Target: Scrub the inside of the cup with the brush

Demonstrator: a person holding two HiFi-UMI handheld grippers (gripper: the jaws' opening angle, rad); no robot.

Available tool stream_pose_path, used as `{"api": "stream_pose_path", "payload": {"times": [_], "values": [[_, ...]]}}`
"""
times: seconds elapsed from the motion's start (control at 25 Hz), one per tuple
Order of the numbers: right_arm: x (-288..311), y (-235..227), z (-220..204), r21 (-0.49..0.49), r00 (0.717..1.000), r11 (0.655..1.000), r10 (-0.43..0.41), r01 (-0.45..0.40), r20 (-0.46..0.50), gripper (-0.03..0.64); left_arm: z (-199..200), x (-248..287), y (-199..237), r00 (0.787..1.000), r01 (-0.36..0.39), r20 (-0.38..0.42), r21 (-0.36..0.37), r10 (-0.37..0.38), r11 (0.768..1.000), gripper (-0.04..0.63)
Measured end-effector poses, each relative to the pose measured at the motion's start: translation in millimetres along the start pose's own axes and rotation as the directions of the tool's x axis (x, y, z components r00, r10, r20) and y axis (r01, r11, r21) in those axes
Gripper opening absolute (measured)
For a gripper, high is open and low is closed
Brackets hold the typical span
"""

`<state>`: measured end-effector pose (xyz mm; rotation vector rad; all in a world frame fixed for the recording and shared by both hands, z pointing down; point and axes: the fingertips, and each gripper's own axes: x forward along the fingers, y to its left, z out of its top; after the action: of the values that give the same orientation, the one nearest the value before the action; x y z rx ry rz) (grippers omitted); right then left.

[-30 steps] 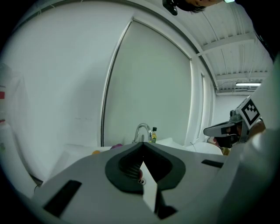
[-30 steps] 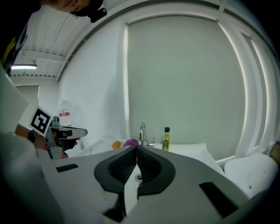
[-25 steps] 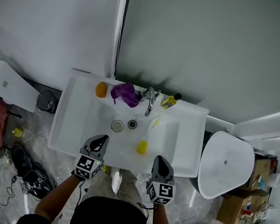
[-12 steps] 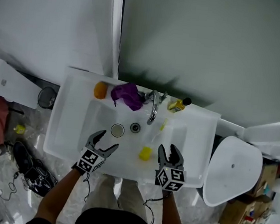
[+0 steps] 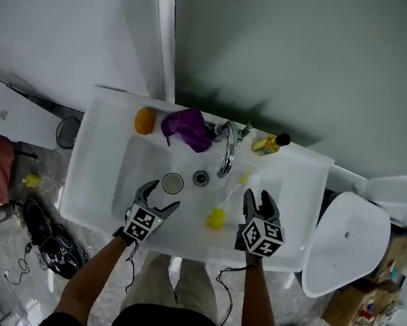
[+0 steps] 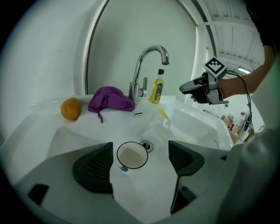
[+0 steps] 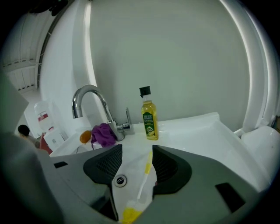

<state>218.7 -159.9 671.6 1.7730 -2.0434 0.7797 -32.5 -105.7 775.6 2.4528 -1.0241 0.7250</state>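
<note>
Left gripper [image 5: 160,196] is opening its jaws with nothing pinched. The cup [image 5: 172,184] stands upright in the sink [image 5: 96,176] just ahead of it, mouth up, framed between the jaws but untouched. Right gripper [image 5: 257,198] is opening too, and it is empty. The brush [image 5: 229,198] lies flat in the basin between the two grippers, nearer my right one, with its yellow head toward me and its handle running away toward the tap [image 5: 228,150]. Seen from the right gripper view, the handle lines up with the gap, so I judge I should drop straight down and close across it.
</note>
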Motion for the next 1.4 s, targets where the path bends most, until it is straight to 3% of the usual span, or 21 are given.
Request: {"api": "stream_pose_path", "payload": {"times": [0.36, 0.6, 1.08, 1.4], "values": [[53, -15, -19, 0.054, 0.998, 0.998, -0.024, 0.027, -0.058, 0.250, -45, 40, 11, 0.996, -0.012, -0.086, -0.022, 0.010, 1.000, 0.410], [79, -24, -41, 0.032, 0.991, 0.998, -0.041, 0.045, -0.128, 0.250, -58, 56, 19, 0.993, -0.045, -0.113, -0.066, 0.038, 0.997, 0.417], [125, -35, -79, 0.060, 0.971, 0.997, -0.026, 0.042, -0.237, 0.236, -76, 96, 24, 0.986, -0.047, -0.160, -0.034, 0.041, 0.998, 0.417], [131, -37, -89, 0.028, 0.962, 0.998, -0.039, 0.048, -0.272, 0.166, -80, 105, 29, 0.981, -0.092, -0.172, -0.026, 0.086, 0.995, 0.416]]}}
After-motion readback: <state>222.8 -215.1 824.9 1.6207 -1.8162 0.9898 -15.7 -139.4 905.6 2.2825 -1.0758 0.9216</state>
